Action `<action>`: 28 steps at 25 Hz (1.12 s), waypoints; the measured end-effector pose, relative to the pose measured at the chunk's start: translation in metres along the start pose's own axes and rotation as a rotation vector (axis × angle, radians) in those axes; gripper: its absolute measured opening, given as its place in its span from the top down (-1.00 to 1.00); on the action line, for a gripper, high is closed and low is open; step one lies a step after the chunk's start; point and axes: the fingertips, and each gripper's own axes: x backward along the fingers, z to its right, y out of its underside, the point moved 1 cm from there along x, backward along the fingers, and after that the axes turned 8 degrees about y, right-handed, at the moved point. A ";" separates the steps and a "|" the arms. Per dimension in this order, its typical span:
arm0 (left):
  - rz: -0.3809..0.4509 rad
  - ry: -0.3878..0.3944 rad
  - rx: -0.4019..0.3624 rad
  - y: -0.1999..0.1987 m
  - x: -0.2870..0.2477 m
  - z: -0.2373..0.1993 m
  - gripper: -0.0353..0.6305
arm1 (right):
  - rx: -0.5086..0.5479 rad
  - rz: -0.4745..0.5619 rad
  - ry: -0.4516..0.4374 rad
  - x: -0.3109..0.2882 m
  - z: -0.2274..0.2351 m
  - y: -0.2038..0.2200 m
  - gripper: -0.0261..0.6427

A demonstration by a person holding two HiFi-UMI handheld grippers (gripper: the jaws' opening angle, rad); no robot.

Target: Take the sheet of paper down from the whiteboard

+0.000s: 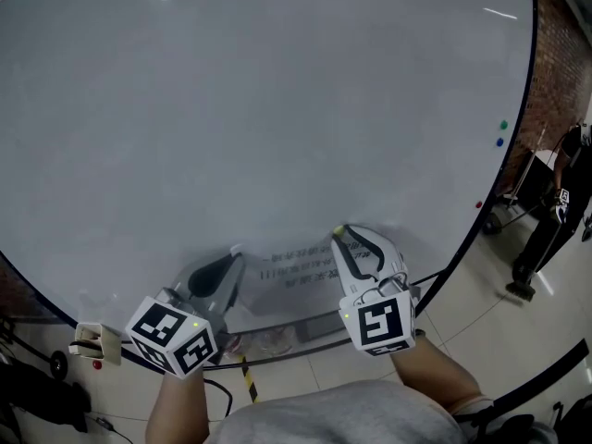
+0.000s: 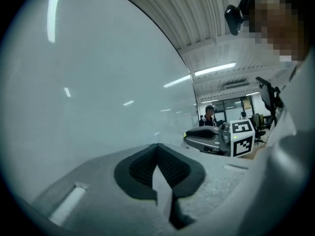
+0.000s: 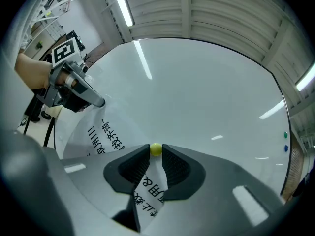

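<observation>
Low on the whiteboard (image 1: pixel 277 109), the paper (image 1: pixel 298 272) lies flat between my claws. My left claw (image 1: pixel 235 252) is pinched tight on its corner, and my right claw (image 1: pixel 339 234), half open, grips the yellow magnet (image 3: pixel 155 149). I'd pull the magnet straight off and hold the sheet steady.

left gripper (image 1: pixel 235 253), right gripper (image 1: pixel 338 233): grey shells, black pads | cubes (image 1: pixel 173 335): square markers | shirt (image 1: pixel 342 416): grey
</observation>
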 end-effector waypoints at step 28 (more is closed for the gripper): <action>0.088 0.162 0.179 0.054 0.049 0.055 0.88 | -0.135 -0.190 -0.082 0.083 -0.046 0.042 0.65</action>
